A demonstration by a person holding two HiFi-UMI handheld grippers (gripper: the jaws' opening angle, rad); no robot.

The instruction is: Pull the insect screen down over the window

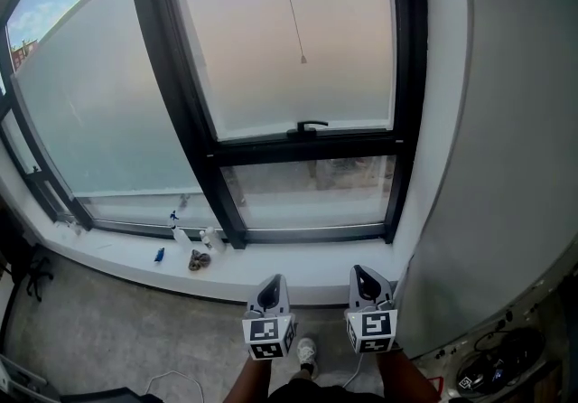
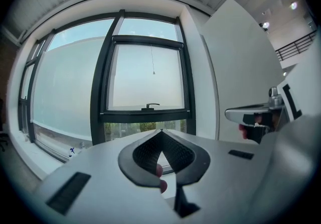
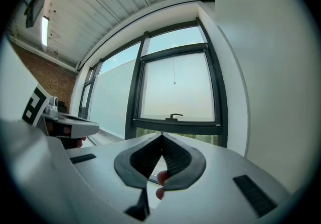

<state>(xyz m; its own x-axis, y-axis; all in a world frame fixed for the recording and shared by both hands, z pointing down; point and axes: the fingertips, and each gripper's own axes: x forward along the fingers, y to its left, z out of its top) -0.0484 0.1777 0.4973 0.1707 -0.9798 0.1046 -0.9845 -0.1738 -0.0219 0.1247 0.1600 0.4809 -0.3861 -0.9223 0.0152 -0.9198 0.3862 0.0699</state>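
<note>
Indoors | grey floor (image 1: 108, 329) | white sill (image 1: 298, 276) | black-framed window (image 1: 307, 147) | pale wall (image 1: 506, 166)

Sill clutter (image 1: 191, 248): small bottles, a blue scrap, a brown lump, all too small to name.
Large left pane (image 1: 99, 94): cut by the top and left edges.
Pull cord (image 1: 292, 4): upper end hidden at the sash frame.
Forearms (image 1: 246, 385): cropped at the bottom edge.
Dark gear (image 1: 492, 365): corner, partly cropped, unidentifiable.
</note>
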